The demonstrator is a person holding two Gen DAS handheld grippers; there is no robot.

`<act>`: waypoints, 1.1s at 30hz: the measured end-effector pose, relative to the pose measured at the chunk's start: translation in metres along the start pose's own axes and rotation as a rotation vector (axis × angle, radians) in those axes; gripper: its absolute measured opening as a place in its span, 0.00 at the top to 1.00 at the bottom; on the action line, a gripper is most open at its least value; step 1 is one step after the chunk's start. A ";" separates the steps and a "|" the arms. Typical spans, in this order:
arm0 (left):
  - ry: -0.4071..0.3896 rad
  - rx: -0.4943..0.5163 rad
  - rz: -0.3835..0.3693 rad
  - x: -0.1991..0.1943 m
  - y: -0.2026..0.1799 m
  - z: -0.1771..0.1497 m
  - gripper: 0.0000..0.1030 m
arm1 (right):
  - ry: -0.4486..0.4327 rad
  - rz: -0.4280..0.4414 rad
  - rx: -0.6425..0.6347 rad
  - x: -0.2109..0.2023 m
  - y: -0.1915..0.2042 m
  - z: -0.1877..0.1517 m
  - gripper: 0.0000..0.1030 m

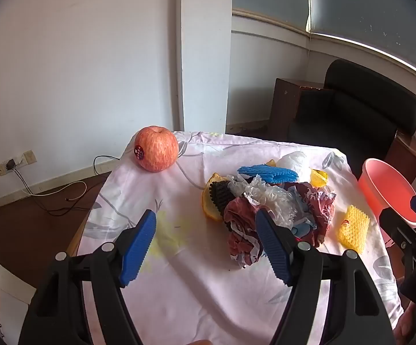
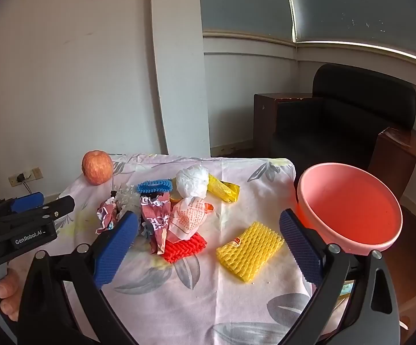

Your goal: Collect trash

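Currently both hand-held grippers hover above a table covered with a floral cloth, and neither one grips or touches anything.

Left gripper: jaws spread wide. Its blue pads frame bare cloth, with the right-hand pad in front of the near edge of the trash pile; no contact with the pile can be confirmed. In the right wrist view a hand wraps its handle at the lower left.

Right gripper: jaws likewise spread wide. A yellow foam net lies flat on the cloth between the two pads, clear of both.

Trash location: the pile sits in the middle of the cloth. It comprises crumpled dark red wrappers, clear plastic film, a blue foam net, a white plastic wad, a yellow wrapper, a printed paper wrapper and a red foam net (the last one nearest the right gripper).

An apple with a sticker stands apart at the far left corner of the table. A pink bowl sits off the table's right edge, just beyond the right gripper's right pad.
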State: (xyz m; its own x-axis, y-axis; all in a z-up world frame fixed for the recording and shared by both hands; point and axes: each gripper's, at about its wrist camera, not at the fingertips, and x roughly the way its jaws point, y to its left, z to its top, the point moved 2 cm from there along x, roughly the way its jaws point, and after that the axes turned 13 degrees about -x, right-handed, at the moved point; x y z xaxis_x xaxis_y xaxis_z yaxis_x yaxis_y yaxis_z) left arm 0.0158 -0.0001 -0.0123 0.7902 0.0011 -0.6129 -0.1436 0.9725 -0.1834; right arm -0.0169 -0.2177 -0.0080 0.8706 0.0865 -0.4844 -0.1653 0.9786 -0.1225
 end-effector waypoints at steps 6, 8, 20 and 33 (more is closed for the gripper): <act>0.004 -0.003 -0.002 0.000 0.000 0.000 0.31 | -0.003 -0.002 0.004 0.000 -0.001 0.000 0.04; 0.002 -0.001 -0.002 0.000 0.000 0.000 0.31 | -0.003 -0.004 0.006 -0.001 -0.002 0.001 0.04; 0.010 -0.004 -0.001 0.000 0.000 0.000 0.31 | -0.004 -0.010 0.019 0.001 -0.004 0.003 0.04; 0.013 -0.003 0.000 0.001 -0.003 -0.004 0.31 | -0.013 -0.027 0.036 0.001 -0.007 0.000 0.04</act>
State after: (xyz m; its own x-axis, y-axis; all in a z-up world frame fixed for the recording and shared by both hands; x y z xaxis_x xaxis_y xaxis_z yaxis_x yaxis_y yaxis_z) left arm 0.0150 -0.0036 -0.0153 0.7823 -0.0024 -0.6229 -0.1449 0.9718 -0.1858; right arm -0.0150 -0.2241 -0.0079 0.8805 0.0621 -0.4699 -0.1250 0.9867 -0.1038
